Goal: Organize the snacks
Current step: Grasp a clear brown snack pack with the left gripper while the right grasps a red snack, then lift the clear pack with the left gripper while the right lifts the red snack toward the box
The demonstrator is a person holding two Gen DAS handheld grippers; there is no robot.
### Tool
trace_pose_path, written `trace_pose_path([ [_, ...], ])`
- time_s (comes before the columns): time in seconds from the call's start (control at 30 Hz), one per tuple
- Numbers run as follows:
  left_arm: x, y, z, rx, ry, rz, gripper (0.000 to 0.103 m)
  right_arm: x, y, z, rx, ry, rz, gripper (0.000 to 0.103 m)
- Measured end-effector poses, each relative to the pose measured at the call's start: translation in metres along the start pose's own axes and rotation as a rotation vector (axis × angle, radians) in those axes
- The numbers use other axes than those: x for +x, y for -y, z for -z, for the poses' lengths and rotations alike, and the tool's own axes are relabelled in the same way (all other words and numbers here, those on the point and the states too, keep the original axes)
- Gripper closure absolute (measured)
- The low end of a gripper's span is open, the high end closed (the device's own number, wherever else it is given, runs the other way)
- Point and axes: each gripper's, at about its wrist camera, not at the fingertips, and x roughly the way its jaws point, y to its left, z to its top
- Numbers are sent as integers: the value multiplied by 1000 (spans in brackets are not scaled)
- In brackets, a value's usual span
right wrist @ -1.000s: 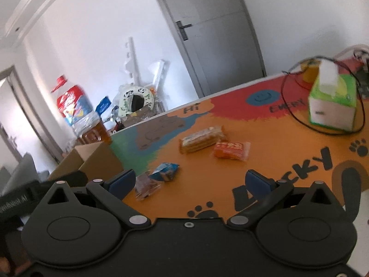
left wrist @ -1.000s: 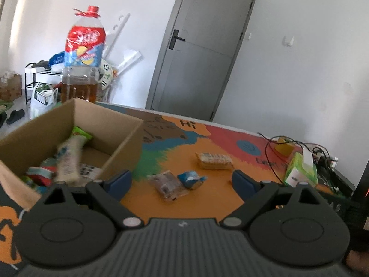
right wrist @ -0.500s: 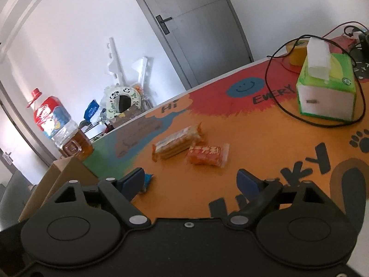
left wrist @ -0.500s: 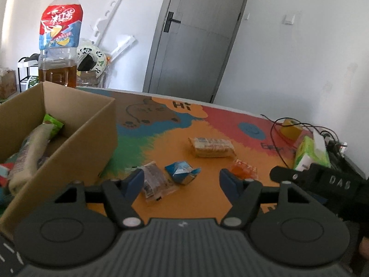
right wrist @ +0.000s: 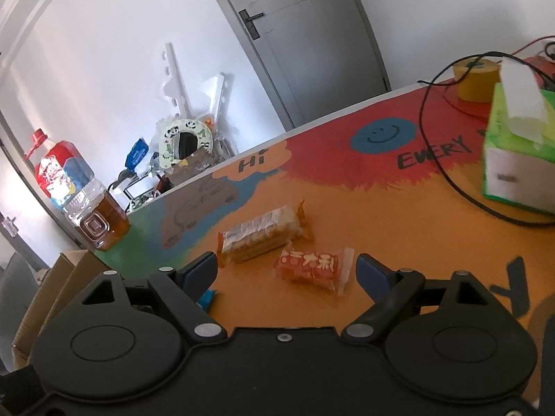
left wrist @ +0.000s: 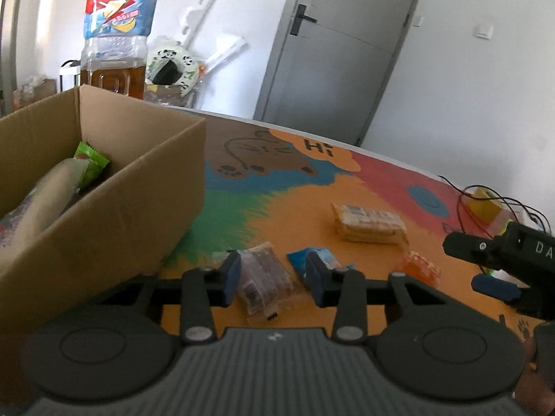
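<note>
1. Here, left view: the colourful mat runs to a grey door; the box sits left. The left gripper, open, now narrower, brackets a clear packet.
2. Right view: the right gripper, open, has closed in on the orange packet; a tissue box stands far right.

Both views are lit by bright, even daylight. Straight lines are bowed by fisheye distortion near dark-vignetted corners. The brown cardboard box and green tissue box are rendered soft.
</note>
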Motion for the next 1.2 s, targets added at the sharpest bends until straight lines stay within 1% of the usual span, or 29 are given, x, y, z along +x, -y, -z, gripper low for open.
trace_pose_path([
  [0.13,10,2,0,-11,-6,-40,64,14,-1,-3,-28,-19,7,15],
  [0.3,21,2,3,-16,-33,-71,64,31,3,-4,-47,-46,42,15],
  [0.37,24,3,5,-5,-42,-74,64,39,4,-4,-55,-57,62,14],
  [0.43,24,6,7,18,-35,-77,64,47,4,-1,-62,-71,66,14],
  [0.5,25,5,8,24,-35,-76,68,50,2,1,-82,-75,69,12],
  [0.63,23,7,10,45,-38,-62,71,54,-6,4,-122,-72,89,12],
  [0.7,23,7,10,41,-41,-53,71,56,-10,6,-151,-72,116,18],
  [0.77,22,6,10,39,-44,-48,71,54,-15,8,-194,-69,169,40],
  [0.83,20,5,12,35,-44,-42,72,50,-14,8,-198,-69,173,51],
  [0.93,15,4,14,28,-49,-33,72,43,-12,11,-193,-77,155,54],
  [1.03,8,3,17,18,-50,-20,72,33,-11,17,-177,-83,134,55],
  [1.2,-10,3,20,20,-28,-8,72,12,-16,28,-159,-65,112,55],
])
